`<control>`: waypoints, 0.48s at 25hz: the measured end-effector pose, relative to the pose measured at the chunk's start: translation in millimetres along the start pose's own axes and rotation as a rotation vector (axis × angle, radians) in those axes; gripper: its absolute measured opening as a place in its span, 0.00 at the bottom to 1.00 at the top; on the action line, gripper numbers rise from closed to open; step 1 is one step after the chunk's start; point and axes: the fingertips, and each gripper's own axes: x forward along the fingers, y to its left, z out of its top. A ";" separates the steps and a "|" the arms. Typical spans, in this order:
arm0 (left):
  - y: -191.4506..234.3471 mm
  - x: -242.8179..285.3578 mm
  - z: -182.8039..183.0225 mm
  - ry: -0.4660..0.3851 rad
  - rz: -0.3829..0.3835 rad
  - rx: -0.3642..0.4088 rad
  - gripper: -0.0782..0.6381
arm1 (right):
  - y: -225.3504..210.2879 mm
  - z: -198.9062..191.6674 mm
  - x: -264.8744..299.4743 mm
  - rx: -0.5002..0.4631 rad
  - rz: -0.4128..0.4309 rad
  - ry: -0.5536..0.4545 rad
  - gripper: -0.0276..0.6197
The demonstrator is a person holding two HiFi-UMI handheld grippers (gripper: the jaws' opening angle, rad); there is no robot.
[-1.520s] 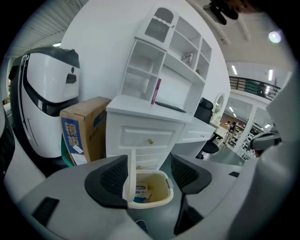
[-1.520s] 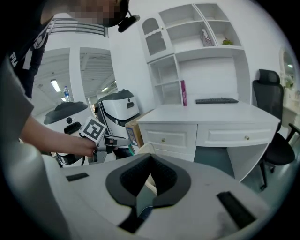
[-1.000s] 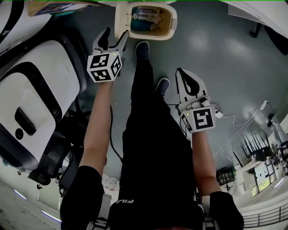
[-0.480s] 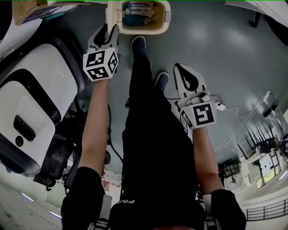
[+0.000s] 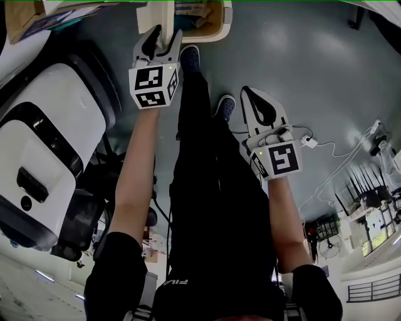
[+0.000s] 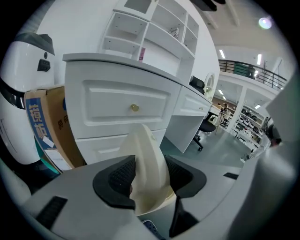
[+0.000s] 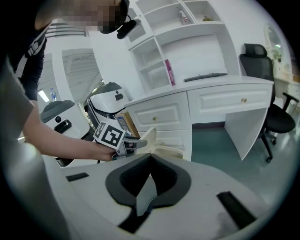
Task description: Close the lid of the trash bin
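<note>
Only its own view shows your left gripper [image 6: 150, 168], jaws just eased wider, clamping the trash bin lid [image 6: 146, 140]; right gripper [image 7: 149, 161] closed, empty.

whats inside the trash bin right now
Some pale and bluish rubbish shows in the open trash bin in the head view. The rest is cut off by the picture's edge or covered by the raised lid.

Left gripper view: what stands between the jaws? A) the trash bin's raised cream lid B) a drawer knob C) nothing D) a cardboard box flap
A: the lid stands upright between the left gripper's dark pads, which look to touch it on both sides; the jaws have just opened a little.
</note>
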 end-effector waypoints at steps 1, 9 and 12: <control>-4.9 3.7 -0.7 -0.006 -0.011 0.008 0.39 | -1.2 -2.3 0.5 0.005 -0.001 0.001 0.05; -36.8 22.3 -8.8 -0.042 -0.049 0.083 0.42 | -3.4 -30.9 8.3 0.047 -0.011 0.025 0.05; -44.5 28.4 -10.9 -0.055 -0.071 0.104 0.43 | -4.2 -39.9 12.9 0.065 -0.015 0.031 0.05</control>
